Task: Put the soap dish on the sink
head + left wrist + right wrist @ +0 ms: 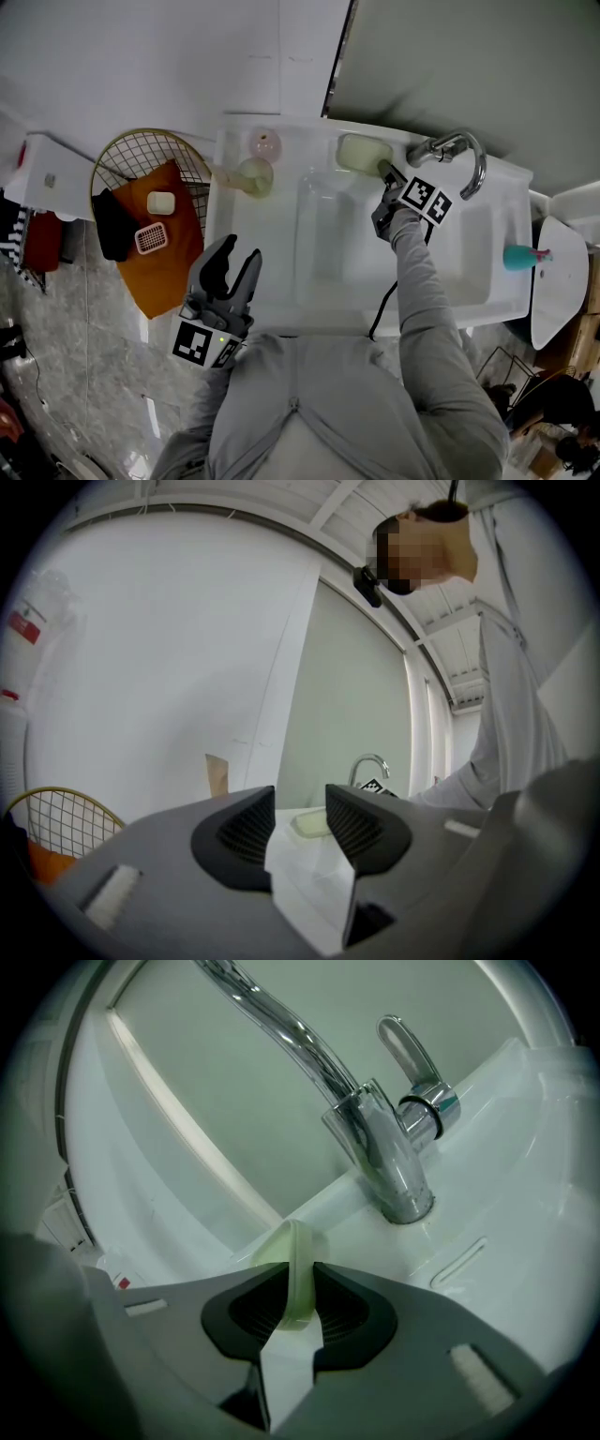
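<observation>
Head view: the soap dish (361,152), pale green, is at the sink's (328,314) back ledge, at 9 o'clock from the faucet (459,155) and just beside its base. It looks level and down on the ledge. Whether its underside actually touches the ledge, I cannot tell.

Right gripper (384,173): it reaches in from 5 o'clock of the dish. In the right gripper view its fingers (347,1312) are clamped on the dish's near rim, which stands upright between the pads. The ledge and the faucet are close behind.

Left gripper (239,255): it hovers at the sink's front left corner, about 7 o'clock from the basin and well apart from the dish. Its fingers (246,832) are apart with nothing between them; only the sink shows beyond.

Other items: a wire basket (122,155) at 9 o'clock of the sink holds an orange cloth (173,248) and small items. A clear cup (253,175) stands on the sink's left ledge.

Progress, as a judgement:
- The carry looks done and the dish is at its place on the sink.
- What is left is to release the dish and draw the right gripper back.
- The grip is on one rim only, so the dish could tip or slide toward the basin if the fingers open before it is fully seated.
</observation>
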The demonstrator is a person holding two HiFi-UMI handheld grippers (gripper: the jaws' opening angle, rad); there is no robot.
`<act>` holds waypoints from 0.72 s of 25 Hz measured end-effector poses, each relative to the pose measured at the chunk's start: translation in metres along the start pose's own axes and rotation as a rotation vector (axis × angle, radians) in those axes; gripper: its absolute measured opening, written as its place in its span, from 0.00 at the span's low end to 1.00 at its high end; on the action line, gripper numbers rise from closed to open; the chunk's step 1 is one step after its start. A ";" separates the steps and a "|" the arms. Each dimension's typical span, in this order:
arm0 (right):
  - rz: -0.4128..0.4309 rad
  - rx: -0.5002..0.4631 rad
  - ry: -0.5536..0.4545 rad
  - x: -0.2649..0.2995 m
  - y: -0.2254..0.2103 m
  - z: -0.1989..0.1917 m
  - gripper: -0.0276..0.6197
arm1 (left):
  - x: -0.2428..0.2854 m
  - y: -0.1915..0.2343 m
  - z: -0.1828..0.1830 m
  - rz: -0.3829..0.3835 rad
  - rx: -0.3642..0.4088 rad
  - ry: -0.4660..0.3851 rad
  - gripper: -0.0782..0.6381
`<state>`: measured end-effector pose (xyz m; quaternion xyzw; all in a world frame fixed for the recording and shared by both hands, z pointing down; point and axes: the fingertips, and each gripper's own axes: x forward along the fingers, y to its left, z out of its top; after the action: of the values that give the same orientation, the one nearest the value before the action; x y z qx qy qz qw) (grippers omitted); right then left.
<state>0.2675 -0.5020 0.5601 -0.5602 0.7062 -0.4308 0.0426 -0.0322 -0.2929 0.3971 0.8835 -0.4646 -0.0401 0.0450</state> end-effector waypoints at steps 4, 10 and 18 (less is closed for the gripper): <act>-0.011 -0.022 0.000 0.001 -0.003 0.000 0.13 | -0.001 0.000 -0.001 0.002 0.000 0.005 0.36; -0.062 -0.130 -0.007 0.002 -0.009 0.003 0.15 | -0.002 0.000 0.001 0.009 0.004 0.003 0.36; -0.171 -0.355 -0.002 0.006 -0.013 0.004 0.16 | -0.005 0.001 0.001 0.017 0.004 0.007 0.36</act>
<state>0.2774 -0.5098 0.5686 -0.6174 0.7208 -0.3011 -0.0928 -0.0357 -0.2899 0.3969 0.8796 -0.4722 -0.0358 0.0453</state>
